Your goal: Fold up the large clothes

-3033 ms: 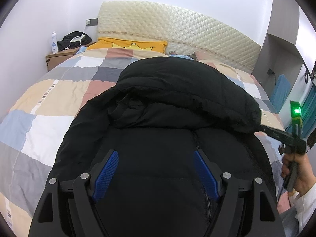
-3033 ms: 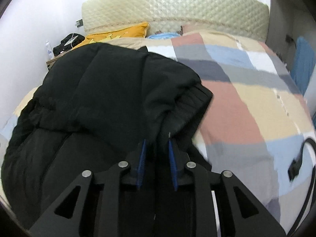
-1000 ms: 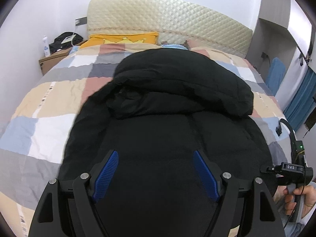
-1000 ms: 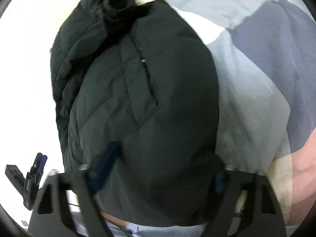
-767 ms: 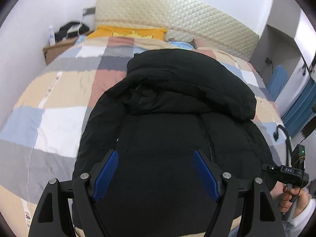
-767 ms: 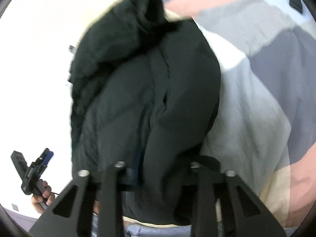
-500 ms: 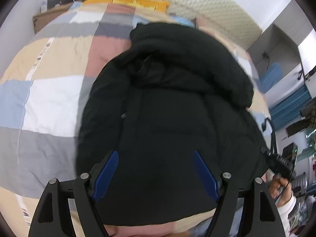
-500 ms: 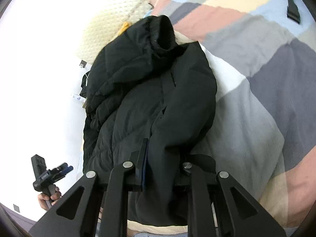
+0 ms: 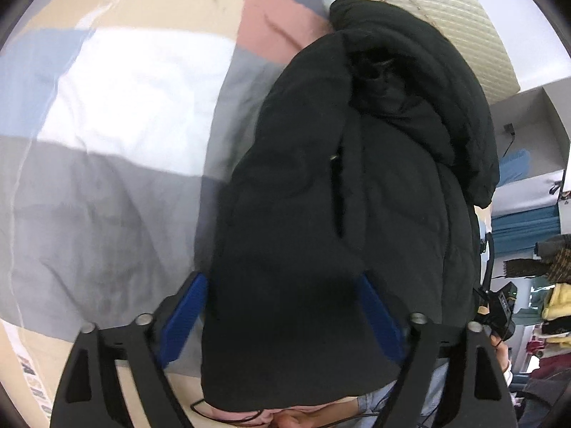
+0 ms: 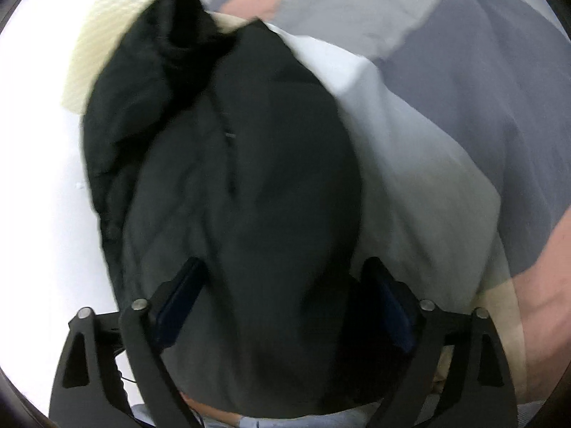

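A bulky black padded winter jacket point(image 9: 357, 185) lies lengthwise on a patchwork duvet of grey, white, pink, beige and blue squares point(image 9: 107, 114) that covers a bed, its hem towards the near edge of that duvet and its hood end towards a cream quilted headboard point(image 9: 474, 35) at the far side. Both sleeves appear to be tucked across the body, so the jacket reads as a long narrow bundle with a zip line point(image 10: 228, 135) running down its middle and a ribbed collar or cuff bunched at the headboard end. The left gripper point(image 9: 282, 321), black with blue finger pads point(image 9: 183, 312), is spread wide with the jacket's hem between its fingers, not pinching anything. The right gripper point(image 10: 285, 306) is likewise spread wide over the same hem, from the other side of the jacket; this view is blurred, so fine contact cannot be judged. In the left view, the person's right hand point(image 9: 498, 342) shows at the jacket's right edge holding its handle. As a judgement, the side folds are done and the lengthwise fold is left: both grippers seem placed to take the hem and carry it up towards the headboard, halving the bundle, and neither has closed on the fabric yet
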`<state>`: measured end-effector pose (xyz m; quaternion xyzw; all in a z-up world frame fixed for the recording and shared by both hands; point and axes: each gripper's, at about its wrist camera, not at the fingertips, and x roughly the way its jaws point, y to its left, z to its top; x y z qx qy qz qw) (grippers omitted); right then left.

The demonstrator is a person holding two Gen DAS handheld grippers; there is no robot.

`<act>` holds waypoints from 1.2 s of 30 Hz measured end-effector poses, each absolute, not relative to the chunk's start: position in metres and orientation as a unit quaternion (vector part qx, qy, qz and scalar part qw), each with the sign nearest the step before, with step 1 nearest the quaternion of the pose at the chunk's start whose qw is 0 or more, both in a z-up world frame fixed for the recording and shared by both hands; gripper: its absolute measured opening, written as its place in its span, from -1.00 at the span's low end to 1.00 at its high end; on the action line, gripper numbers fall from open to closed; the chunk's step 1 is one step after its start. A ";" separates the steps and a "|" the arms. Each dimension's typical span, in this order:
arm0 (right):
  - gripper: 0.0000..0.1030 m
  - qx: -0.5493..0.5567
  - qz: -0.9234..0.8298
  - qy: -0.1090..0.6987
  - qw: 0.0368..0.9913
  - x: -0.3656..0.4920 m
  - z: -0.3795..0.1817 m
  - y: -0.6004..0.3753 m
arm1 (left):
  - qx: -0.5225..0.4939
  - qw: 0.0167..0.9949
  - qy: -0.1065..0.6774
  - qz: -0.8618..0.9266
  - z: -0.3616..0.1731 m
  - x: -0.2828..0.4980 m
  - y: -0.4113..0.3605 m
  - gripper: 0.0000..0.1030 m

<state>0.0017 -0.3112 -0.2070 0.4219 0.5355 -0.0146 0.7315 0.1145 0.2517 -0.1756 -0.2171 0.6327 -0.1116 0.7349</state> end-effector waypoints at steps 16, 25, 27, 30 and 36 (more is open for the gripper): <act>0.85 0.430 0.076 0.498 0.749 0.009 -0.190 -0.297 | -0.270 0.678 0.641 -0.237 -0.212 0.107 0.236 0.85; 0.64 0.394 0.081 0.504 0.764 0.008 -0.180 -0.292 | -0.265 0.671 0.649 -0.242 -0.217 0.111 0.220 0.85; 0.64 0.405 0.035 0.538 0.738 0.007 -0.196 -0.303 | -0.270 0.665 0.654 -0.239 -0.221 0.114 0.218 0.85; 0.66 0.430 -0.003 0.550 0.716 0.005 -0.209 -0.315 | -0.265 0.665 0.658 -0.235 -0.221 0.118 0.214 0.76; 0.25 0.384 0.066 0.553 0.737 0.016 -0.195 -0.290 | -0.254 0.666 0.661 -0.235 -0.208 0.119 0.199 -0.07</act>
